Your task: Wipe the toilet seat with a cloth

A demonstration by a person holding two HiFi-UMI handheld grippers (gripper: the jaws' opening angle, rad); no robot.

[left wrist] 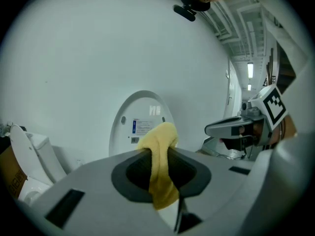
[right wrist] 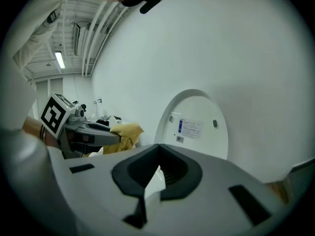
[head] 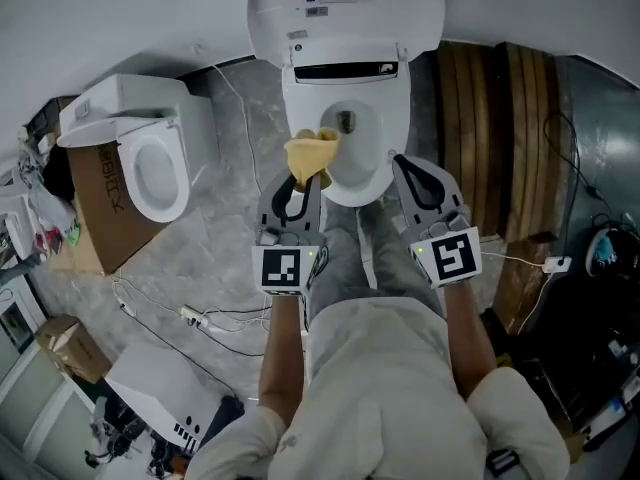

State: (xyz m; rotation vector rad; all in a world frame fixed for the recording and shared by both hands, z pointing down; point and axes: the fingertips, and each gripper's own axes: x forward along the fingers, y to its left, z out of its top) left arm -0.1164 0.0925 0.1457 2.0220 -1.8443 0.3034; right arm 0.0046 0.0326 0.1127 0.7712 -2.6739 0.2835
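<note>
I judge I am at the start of the wipe: the cloth [head: 311,152] is in hand and brought to the toilet seat [head: 392,118], but I see nothing to show how much of the seat is done. My left gripper [head: 302,180] is clenched on the cloth. In the left gripper view a fold stands up above the jaws, while the rest hangs down through the gap between them. From the head view the yellow bunch lies over the seat's left front edge, at the rim of the bowl [head: 352,143]. I cannot tell whether it presses on the seat or hangs just above it.

My right gripper [head: 408,168] is closed with nothing between the jaws. It is held near the seat's right front edge, apart from the cloth.

The lid [head: 345,8] stands raised against the wall, so the whole ring lies open to me. The next move, as I see it, calls for lowering the cloth flat onto the rim and drawing it along the left side toward the hinge, with a firm grip so the fold does not slip out. The right gripper should stay clear of the path.
</note>
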